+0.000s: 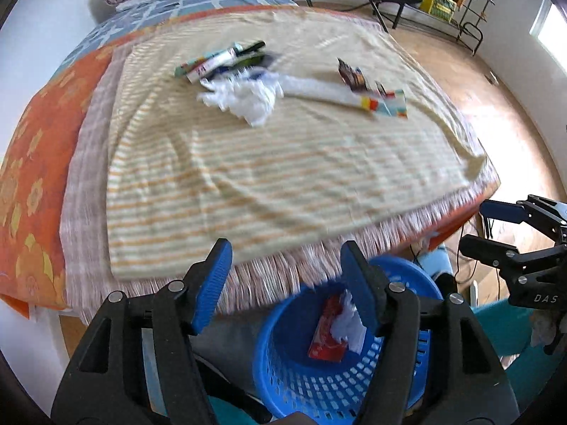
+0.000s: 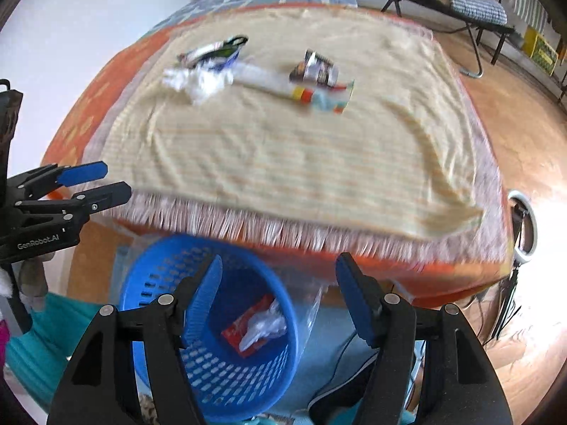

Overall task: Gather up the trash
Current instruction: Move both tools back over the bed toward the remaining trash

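Sunlit wooden floor surrounds a bed (image 1: 88,184) covered with an orange flowered sheet and a pale striped fringed blanket (image 1: 269,184). At the far left of the trash cluster on the blanket lie a few tubes and wrappers (image 1: 219,60), too blurred to name one by one. Just right of them sits a crumpled white tissue (image 1: 244,97), touching a long white wrapper with a coloured end (image 1: 340,94). Behind that end lies a dark foil sachet (image 2: 313,67).

All of it looks light, soft and crushable; the foil and plastic may be slippery, so a pinch across the bunched middle of the tissue, or on a wrapper's flat edge, seems safest.

Near, below the bed's edge, stands a blue perforated basket (image 1: 400,372) already holding a red wrapper (image 1: 326,336) and white scraps.

The left gripper (image 1: 285,283) hovers above the basket's near side, fingers spread wide with nothing between them. The right gripper (image 2: 278,297) is likewise spread and empty over the basket.

Motion blur smears the fringe and the trash labels. The left gripper's finger hides part of the basket's contents, and the basket's base is cut off.
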A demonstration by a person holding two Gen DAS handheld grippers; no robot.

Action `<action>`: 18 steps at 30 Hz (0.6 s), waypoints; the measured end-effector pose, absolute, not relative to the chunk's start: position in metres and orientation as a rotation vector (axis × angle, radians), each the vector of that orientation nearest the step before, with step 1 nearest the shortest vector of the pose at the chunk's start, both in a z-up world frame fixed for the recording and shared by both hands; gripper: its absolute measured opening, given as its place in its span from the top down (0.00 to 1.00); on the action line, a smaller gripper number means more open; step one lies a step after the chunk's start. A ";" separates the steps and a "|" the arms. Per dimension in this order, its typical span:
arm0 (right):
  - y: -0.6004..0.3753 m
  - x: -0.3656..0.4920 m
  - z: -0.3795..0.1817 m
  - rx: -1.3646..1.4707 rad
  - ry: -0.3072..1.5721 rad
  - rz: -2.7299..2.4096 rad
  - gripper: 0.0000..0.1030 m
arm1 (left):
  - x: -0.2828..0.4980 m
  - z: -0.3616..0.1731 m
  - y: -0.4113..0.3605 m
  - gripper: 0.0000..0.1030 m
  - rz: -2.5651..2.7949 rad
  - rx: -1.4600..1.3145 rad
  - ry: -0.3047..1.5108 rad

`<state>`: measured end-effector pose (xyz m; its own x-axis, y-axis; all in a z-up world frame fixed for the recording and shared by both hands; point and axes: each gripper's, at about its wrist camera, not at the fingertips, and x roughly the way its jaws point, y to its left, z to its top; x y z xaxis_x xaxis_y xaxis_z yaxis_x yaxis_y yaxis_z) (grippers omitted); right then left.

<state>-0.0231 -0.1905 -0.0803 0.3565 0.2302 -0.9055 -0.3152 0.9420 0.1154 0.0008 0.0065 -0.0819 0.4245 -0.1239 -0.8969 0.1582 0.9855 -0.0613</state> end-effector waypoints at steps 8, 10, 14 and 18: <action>-0.193 0.014 -0.058 -0.073 1.099 0.342 0.36 | 0.030 -0.070 0.008 0.36 -0.171 0.022 1.092; -0.195 0.025 -0.053 -0.060 1.075 0.339 0.36 | 0.039 -0.067 0.010 0.36 -0.166 0.003 1.086; -0.203 0.048 -0.044 -0.037 1.035 0.328 0.36 | 0.058 -0.063 0.015 0.36 -0.150 -0.034 1.077; -0.209 0.080 -0.042 -0.002 1.051 0.318 0.36 | 0.079 -0.067 0.024 0.36 -0.137 -0.090 1.092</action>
<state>0.0803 -0.2092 -0.0424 0.4553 0.2563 -0.8526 -0.2586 0.9545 0.1489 0.0793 0.0238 -0.0666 0.4534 -0.1552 -0.8777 0.0663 0.9879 -0.1404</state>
